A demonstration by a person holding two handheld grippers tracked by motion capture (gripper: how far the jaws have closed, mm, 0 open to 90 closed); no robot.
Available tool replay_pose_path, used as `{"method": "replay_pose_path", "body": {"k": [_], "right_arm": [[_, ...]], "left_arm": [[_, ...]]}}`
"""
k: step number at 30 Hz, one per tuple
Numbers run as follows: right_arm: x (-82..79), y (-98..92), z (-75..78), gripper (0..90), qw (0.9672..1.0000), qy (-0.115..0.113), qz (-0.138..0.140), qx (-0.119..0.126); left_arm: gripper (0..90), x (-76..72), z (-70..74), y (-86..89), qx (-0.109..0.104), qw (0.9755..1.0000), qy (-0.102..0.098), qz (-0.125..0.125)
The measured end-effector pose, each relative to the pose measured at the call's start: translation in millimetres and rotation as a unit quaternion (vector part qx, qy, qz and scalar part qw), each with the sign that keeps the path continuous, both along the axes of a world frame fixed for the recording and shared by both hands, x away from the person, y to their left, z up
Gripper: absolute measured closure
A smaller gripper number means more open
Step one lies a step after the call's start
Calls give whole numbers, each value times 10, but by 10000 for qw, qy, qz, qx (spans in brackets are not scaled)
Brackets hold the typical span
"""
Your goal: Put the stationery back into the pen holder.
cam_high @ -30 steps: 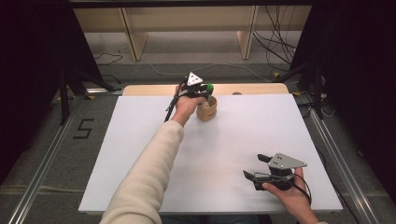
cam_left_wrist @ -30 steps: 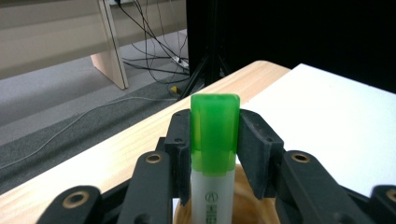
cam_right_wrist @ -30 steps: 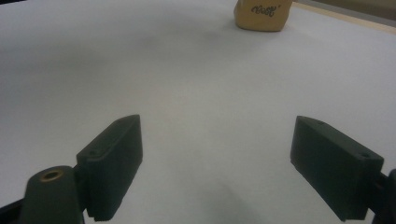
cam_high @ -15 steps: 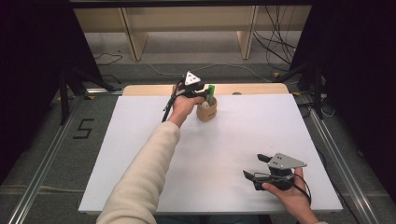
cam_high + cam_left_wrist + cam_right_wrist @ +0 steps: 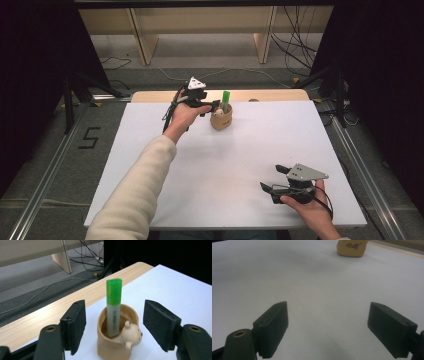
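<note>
1. A white table top (image 5: 150,150) covers most of the work surface.
2. A light wooden strip (image 5: 270,95) runs along the far edge of the white top.
3. Beyond it, pale wooden furniture legs (image 5: 139,40) stand on a grey floor (image 5: 200,55).
4. Black cables (image 5: 297,35) lie tangled on that floor at the far right.
5. A black mark shaped like a 5 (image 5: 89,138) sits on the grey mat left of the table.
6. Metal rails (image 5: 47,175) run along both sides.
</note>
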State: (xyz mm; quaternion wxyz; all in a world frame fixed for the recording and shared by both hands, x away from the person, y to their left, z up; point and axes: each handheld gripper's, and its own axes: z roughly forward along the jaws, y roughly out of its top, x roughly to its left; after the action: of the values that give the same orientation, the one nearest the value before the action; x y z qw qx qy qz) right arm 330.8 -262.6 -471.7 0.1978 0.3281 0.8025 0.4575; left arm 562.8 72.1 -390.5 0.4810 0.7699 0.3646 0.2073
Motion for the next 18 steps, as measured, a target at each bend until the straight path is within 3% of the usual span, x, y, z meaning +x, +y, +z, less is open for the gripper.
{"method": "replay_pose_path", "body": {"k": [11,18], "right_arm": [[9,12,-5,177,10000,-12,14,45],[9,17,-4,177,10000,-11,6,57]], "left_arm": [[267,-210,51,112,265,9996,27,-30],[262,-384,56,169,449,9988,189,71]]}}
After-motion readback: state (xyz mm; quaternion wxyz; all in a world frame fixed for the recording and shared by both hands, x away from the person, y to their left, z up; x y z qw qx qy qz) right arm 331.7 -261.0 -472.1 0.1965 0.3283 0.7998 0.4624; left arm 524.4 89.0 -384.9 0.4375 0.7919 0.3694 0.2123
